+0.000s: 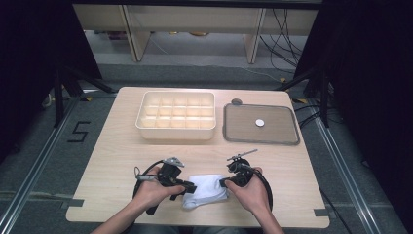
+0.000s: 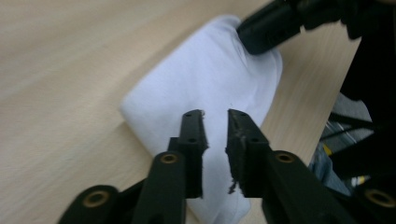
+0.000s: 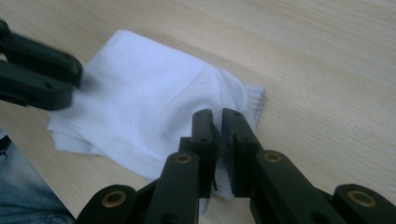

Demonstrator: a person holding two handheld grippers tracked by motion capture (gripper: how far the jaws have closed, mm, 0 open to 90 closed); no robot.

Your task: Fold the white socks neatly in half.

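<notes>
Both tools over folded white cloth (image 1: pixel 207 192) near table (image 1: pixel 122 146) edge

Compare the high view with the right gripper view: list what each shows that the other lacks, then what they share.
High view alone: the cream divided box, the grey tray with a small white disc, both of the person's hands, and the floor beyond.

Right gripper view alone: the right gripper up close, jaws nearly together over the cloth's ribbed edge; whether they pinch it is unclear.

Both: the folded white cloth, the wooden table and the left gripper at the cloth.
</notes>
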